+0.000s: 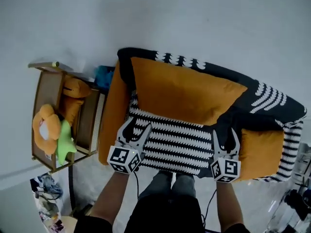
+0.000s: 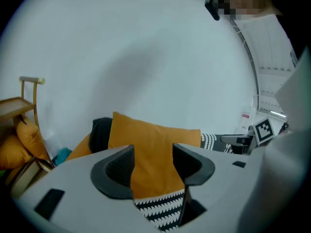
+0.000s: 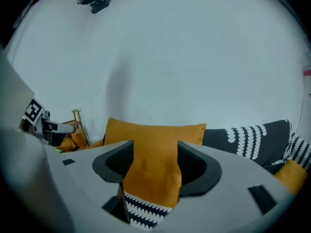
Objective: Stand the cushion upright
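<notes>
Finding: the rectangular mustard-orange fabric cushion (image 1: 187,93) stands on its long edge at upper centre of the head view. It leans against the backrest (image 1: 272,101) of the black-and-white patterned sofa (image 1: 170,140).

Left gripper (image 1: 137,126), lower left of centre: jaws partly open, holding nothing. Right gripper (image 1: 226,136), lower right of centre: jaws likewise partly open and empty. Both hang over the front of the seat, apart from the cushion. In both gripper views the cushion appears between the pads but lies beyond them, untouched.

Assessment: the uprighting step looks complete and the release made. The next move calls for keeping both grippers clear and confirming that the cushion holds its lean. Should it slump, regrip at the top edge.
</notes>
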The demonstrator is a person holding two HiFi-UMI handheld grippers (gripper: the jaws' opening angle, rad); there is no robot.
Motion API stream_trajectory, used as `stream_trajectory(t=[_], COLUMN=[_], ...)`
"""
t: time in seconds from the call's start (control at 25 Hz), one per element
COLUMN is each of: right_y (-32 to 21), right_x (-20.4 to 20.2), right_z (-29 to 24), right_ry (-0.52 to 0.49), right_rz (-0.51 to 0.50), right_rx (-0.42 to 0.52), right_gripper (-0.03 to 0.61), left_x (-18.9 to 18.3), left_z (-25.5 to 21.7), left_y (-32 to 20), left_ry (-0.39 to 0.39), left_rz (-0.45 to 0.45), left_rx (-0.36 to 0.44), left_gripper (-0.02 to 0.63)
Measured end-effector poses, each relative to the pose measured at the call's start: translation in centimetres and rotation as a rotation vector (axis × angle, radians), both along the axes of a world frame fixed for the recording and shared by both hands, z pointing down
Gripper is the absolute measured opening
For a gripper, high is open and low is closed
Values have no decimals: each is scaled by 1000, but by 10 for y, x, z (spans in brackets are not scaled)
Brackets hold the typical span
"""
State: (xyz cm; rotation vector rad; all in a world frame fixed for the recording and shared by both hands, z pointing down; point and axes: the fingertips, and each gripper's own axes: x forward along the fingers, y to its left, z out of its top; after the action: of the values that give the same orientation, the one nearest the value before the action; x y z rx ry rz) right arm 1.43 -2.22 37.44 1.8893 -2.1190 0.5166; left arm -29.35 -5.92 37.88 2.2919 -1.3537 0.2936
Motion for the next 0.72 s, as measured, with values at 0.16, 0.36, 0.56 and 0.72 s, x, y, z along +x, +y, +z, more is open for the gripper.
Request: stream_trajectory(t=[0.16, 0.36, 0.56, 0.72], right_y=[14, 34, 75, 116], right_x=[-16, -22, -11, 7], right_z=[-50, -106, -149, -185], right_ry=[-27, -31, -90, -81], right_rz=[0, -36, -29, -29], right_rx=[57, 152, 203, 283], right_gripper=[261, 232, 198, 183], left_x=[-6, 3, 16, 39], left_z=[-62, -117, -166, -200], left_y=[24, 48, 76, 100], left_ry=[-14, -32, -12, 8], left_rz=[16, 41, 58, 71], left_rx=[70, 149, 209, 278], left_gripper=[239, 222, 222, 222])
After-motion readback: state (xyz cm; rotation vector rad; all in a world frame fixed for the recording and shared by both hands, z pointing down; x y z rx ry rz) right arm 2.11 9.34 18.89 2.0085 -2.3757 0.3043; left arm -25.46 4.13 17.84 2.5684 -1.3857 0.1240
